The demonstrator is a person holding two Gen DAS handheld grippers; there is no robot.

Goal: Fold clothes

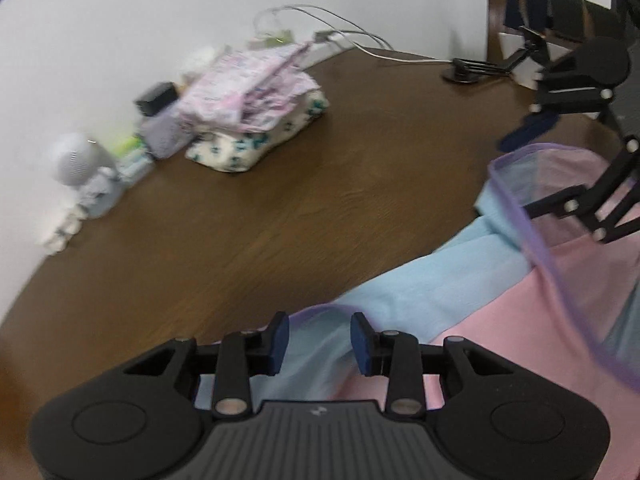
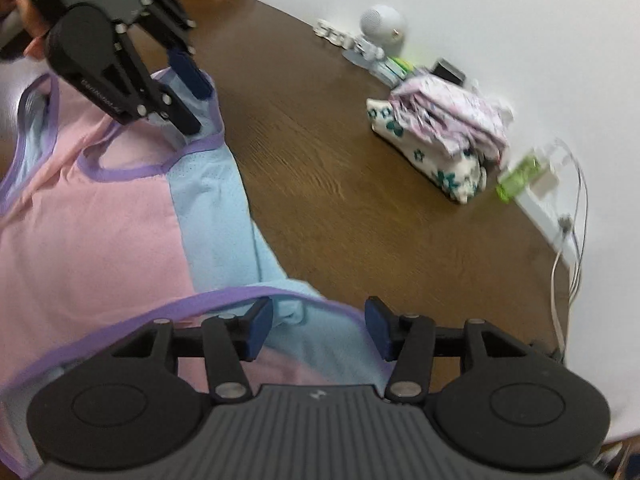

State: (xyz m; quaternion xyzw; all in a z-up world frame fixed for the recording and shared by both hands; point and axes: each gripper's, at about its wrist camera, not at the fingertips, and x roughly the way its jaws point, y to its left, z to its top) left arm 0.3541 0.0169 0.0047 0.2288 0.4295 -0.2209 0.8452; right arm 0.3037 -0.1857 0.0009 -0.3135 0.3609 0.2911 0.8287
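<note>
a pink-and-blue top (image 2: 92, 220) lies on the brown worktop (image 1: 240, 216). the left tool (image 1: 319, 344) and right tool (image 2: 318, 330) both gape over its purple-edged hem, gripping nothing. folded clothes (image 1: 256, 108) sit well apart.

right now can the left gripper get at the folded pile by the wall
Probably yes: bare brown table lies between the open left gripper, hovering over the pink and blue top, and the folded pile.

Two grippers are counted, the left gripper (image 1: 319, 343) and the right gripper (image 2: 319, 329). One pink and blue garment (image 2: 100, 236) is seen beneath them. Ahead of them on the worktop (image 1: 280, 208), one stack of folded clothes (image 1: 256, 108) and one round white speaker (image 1: 78, 162) are counted.
</note>
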